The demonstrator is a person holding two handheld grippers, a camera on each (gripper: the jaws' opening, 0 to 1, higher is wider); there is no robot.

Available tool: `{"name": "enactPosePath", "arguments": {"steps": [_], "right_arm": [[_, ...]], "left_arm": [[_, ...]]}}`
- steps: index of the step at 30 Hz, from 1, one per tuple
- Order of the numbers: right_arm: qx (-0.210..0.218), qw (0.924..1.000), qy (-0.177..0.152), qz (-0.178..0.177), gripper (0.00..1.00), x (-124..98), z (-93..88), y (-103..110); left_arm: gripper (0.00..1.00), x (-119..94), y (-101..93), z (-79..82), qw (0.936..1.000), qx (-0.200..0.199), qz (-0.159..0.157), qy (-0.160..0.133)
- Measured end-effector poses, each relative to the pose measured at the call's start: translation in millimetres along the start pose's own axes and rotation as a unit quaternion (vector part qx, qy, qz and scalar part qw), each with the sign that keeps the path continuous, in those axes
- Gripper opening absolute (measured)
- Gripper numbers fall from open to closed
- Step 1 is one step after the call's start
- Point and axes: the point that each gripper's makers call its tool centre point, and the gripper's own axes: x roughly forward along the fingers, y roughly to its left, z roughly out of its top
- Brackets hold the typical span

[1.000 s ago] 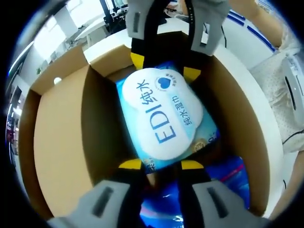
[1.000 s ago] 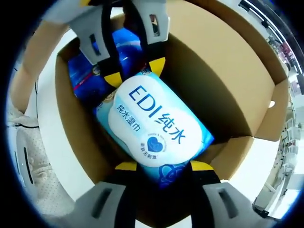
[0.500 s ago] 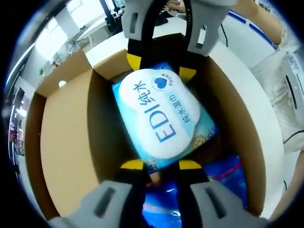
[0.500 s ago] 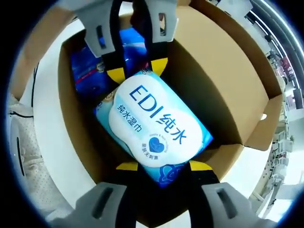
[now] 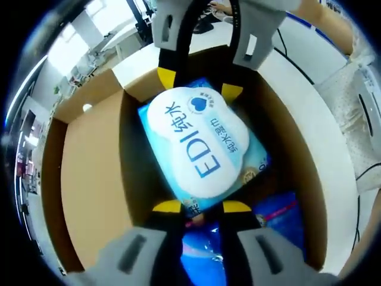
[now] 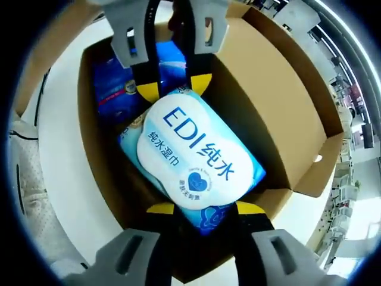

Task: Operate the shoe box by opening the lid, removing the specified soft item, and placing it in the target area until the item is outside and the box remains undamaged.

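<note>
Cardboard shoe box (image 5: 83, 179), wipes pack (image 5: 199, 146) gripped from both ends.
Left gripper view: the pack sits higher against the box walls than a second ago, left gripper (image 5: 196, 207) jaws closed on its near edge, right gripper (image 5: 199, 83) opposite. Right gripper view: jaws clamp the pack (image 6: 193, 158) likewise, above blue packets (image 6: 116, 89).

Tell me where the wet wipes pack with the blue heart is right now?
The light-blue soft wet wipes pack sits mid-frame in both gripper views, over the open brown cardboard box, held at opposite ends by the left gripper and right gripper.
</note>
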Motion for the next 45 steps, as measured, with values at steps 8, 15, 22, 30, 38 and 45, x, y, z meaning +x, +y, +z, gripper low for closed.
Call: {"name": "enactPosePath", "arguments": {"steps": [8, 15, 22, 30, 38, 45], "right_arm": [[-0.015, 0.9998, -0.005, -0.012, 0.32, -11, 5.3, -4], [-0.029, 0.9994, -0.006, -0.015, 0.28, -15, 6.9, -4], [-0.049, 0.9986, -0.016, 0.016, 0.23, 5, 2.6, 6], [-0.105, 0.9924, -0.054, 0.035, 0.25, -5, 6.2, 4], [-0.198, 0.9736, -0.108, 0.031, 0.52, -24, 24.7, -5], [-0.248, 0.9597, -0.112, 0.069, 0.67, -19, 30.3, -1]], "left_arm": [[0.2, -12, 2.0, 1.2, 0.9999, 0.0, 0.013, 0.001], [0.2, -15, -0.4, 1.7, 0.9999, 0.0, 0.013, 0.003], [0.19, 5, -9.9, -7.7, 0.9991, -0.012, -0.008, 0.04], [0.2, 2, -10.8, -6.7, 0.9994, -0.004, 0.009, 0.032], [0.22, -25, -0.5, 10.4, 0.998, -0.017, 0.056, -0.024], [0.26, -28, -10.3, 15.7, 0.9974, -0.038, 0.052, -0.033]]}}
